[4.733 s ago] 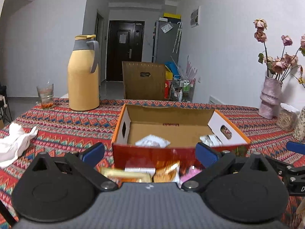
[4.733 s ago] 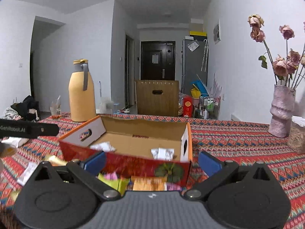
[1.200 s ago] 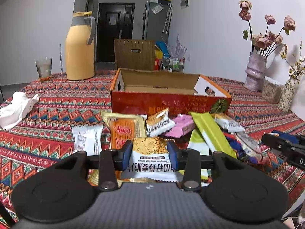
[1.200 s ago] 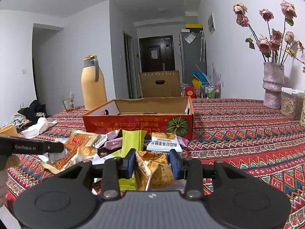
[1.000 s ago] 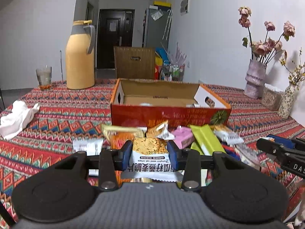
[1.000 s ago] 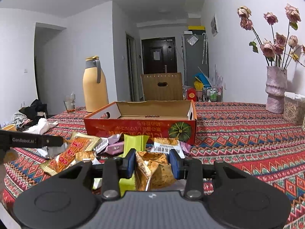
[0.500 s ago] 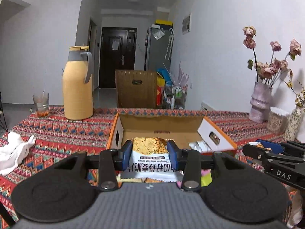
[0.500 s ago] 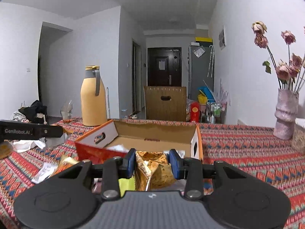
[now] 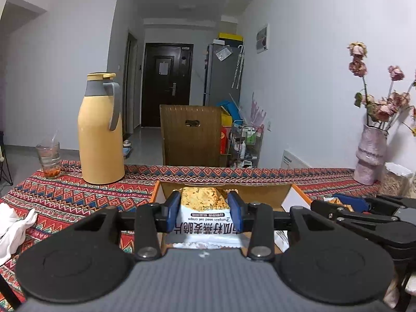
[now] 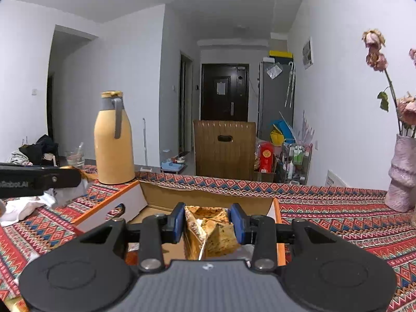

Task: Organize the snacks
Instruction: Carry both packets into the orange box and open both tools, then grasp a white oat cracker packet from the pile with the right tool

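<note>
A long table covered in a red patterned tablecloth [image 9: 78,197] fills the room, and an open cardboard box [image 10: 208,197] sits near its middle; everything here is placed relative to that box. Far left of the box lies a crumpled white cloth [image 9: 13,226]. Behind and left of the box stand a drinking glass [image 9: 49,158] and a tall yellow thermos jug [image 9: 101,130], well clear of the work.

The left gripper [image 9: 205,208] hangs just above the box's near edge, its blue pads clenched on a white packet of pumpkin seed oat crisps [image 9: 205,218], held flat with the printed side up, apparently so it can drop straight into the box.

The right gripper [image 10: 208,221] hovers over the box's near right corner, pads squeezed tight on a crumpled golden snack bag [image 10: 208,236], which buckles under the grip. Both snacks seem poised for release into the box.

Far right of the box, a pink vase [image 9: 369,156] of dried roses stands against the wall, safely out of reach.
</note>
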Demonstrator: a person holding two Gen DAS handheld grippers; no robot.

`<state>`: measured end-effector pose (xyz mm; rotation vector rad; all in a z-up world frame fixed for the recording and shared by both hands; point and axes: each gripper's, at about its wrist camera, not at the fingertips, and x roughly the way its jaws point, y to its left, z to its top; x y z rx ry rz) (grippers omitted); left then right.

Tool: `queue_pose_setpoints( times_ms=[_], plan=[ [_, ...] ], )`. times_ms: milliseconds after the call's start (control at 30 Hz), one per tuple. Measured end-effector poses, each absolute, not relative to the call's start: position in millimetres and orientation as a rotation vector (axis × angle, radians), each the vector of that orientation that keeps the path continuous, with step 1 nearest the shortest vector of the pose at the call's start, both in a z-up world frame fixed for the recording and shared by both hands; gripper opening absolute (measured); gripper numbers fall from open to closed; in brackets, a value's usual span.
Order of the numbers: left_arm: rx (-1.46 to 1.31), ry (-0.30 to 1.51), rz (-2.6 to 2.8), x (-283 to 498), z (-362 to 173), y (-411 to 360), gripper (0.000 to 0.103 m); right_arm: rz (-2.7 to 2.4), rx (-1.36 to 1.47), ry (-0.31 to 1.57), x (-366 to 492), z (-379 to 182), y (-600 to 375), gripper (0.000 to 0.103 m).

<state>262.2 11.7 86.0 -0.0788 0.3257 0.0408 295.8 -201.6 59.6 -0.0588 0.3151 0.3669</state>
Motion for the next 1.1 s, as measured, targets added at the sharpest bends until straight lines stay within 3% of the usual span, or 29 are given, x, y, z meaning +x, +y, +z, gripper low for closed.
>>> queue_pose_setpoints(
  times_ms=[567, 600, 633, 700, 767, 833, 1100],
  plan=[
    [-0.112, 0.433, 0.098, 332.7, 38.3, 27.3, 0.041, 0.347, 0.044, 0.488, 382.7, 10.5, -206.1, 0.037],
    [-0.112, 0.435, 0.096, 332.2, 36.5, 27.3, 0.047, 0.347, 0.044, 0.495, 383.6, 8.7, -206.2, 0.038],
    [-0.115, 0.436, 0.091, 330.3, 36.2, 26.3, 0.054, 0.344, 0.043, 0.501, 384.2, 6.5, -206.5, 0.041],
    [-0.118, 0.418, 0.100, 325.6, 36.8, 25.4, 0.090, 0.332, 0.047, 0.505, 383.4, 5.3, -206.3, 0.052],
    [-0.120, 0.385, 0.114, 319.5, 39.2, 24.8, 0.103, 0.319, 0.061, 0.497, 381.7, 7.9, -209.1, 0.085],
    [-0.133, 0.373, 0.112, 315.7, 42.5, 25.6, 0.103, 0.301, 0.082, 0.477, 378.0, 10.6, -213.6, 0.103],
    [-0.146, 0.371, 0.123, 310.7, 49.2, 25.3, 0.103, 0.276, 0.118, 0.446, 371.4, 16.7, -221.6, 0.103]
  ],
)
